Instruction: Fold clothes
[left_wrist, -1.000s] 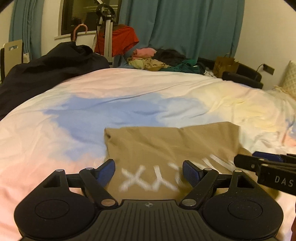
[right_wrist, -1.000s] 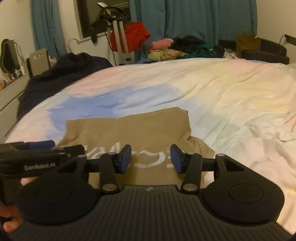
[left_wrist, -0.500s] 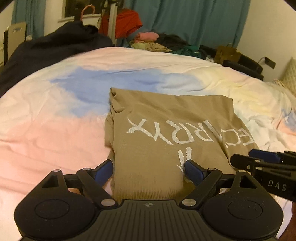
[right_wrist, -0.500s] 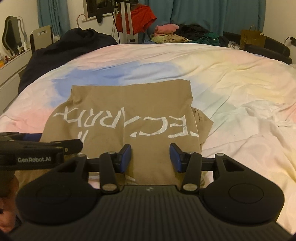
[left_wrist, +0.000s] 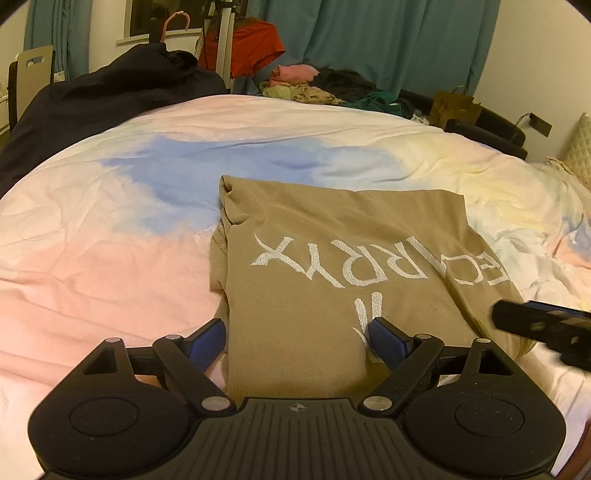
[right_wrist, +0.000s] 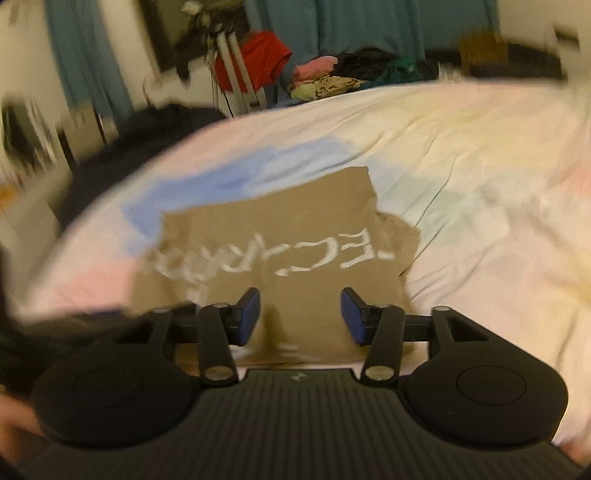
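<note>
A tan T-shirt with white lettering lies folded into a rectangle on the bed, print side up. It also shows in the right wrist view, which is blurred. My left gripper is open and empty, its blue pads over the shirt's near left part. My right gripper is open and empty over the shirt's near right part, and it also shows at the right edge of the left wrist view.
The bed cover is pink, blue and pale yellow. A dark garment lies at the far left. A pile of clothes and a red shirt on a stand are beyond the bed.
Both grippers have pulled back from the shirt, which now lies spread with the whole print in view. The right gripper is moving fast, so its view is blurred.
</note>
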